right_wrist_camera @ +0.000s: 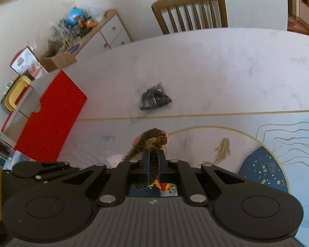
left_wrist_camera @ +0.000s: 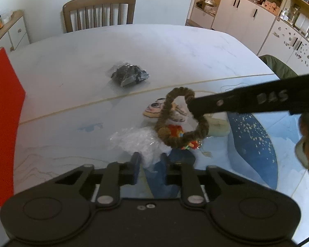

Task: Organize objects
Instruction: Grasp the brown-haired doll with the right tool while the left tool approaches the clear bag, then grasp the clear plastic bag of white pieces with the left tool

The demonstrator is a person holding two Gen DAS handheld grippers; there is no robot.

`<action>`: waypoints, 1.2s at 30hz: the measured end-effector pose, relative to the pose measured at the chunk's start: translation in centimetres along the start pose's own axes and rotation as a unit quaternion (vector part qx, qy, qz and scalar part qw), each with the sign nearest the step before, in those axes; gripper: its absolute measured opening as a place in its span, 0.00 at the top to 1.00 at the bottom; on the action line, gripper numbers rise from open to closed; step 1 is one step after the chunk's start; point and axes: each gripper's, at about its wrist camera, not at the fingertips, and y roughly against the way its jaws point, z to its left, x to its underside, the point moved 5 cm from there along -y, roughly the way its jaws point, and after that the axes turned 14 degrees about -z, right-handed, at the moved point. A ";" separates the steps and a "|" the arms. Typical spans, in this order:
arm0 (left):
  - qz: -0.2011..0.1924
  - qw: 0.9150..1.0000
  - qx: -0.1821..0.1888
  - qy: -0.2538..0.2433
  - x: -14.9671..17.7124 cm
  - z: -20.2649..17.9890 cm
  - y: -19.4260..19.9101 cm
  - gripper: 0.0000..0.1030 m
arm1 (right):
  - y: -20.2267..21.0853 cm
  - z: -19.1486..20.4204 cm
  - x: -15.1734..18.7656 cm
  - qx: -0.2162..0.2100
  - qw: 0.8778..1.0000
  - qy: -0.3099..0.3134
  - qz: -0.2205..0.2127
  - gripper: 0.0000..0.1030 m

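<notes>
The left gripper (left_wrist_camera: 149, 162), at the bottom centre of its view, pinches the clear bag (left_wrist_camera: 139, 142) holding a doll (left_wrist_camera: 175, 131). The right gripper (right_wrist_camera: 153, 160) clamps a brown fuzzy ring (right_wrist_camera: 154, 142), which in the left view hangs over the doll at centre. Beyond, mid-table (left_wrist_camera: 175, 47), lies a dark packet (left_wrist_camera: 129, 76). A red box (right_wrist_camera: 51, 115) sits at left, a chair (right_wrist_camera: 189, 10) at top.

soft even daylight | faint shadows | fisheye-bent edges | slight blur
</notes>
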 end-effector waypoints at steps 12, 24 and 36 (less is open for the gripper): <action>-0.007 1.000 -0.005 -0.008 0.1 0.7 1.3 0.84 | 3.7 1.1 -1.6 -0.008 0.999 0.021 -0.033 0.96; -0.004 1.000 -0.004 -0.004 0.1 1.3 0.9 0.39 | 2.3 0.2 0.1 -0.002 1.000 0.028 0.007 0.76; 0.009 1.000 0.022 -0.007 -0.6 1.7 -1.2 0.29 | -0.5 -2.1 -0.1 0.003 1.000 0.005 0.016 0.40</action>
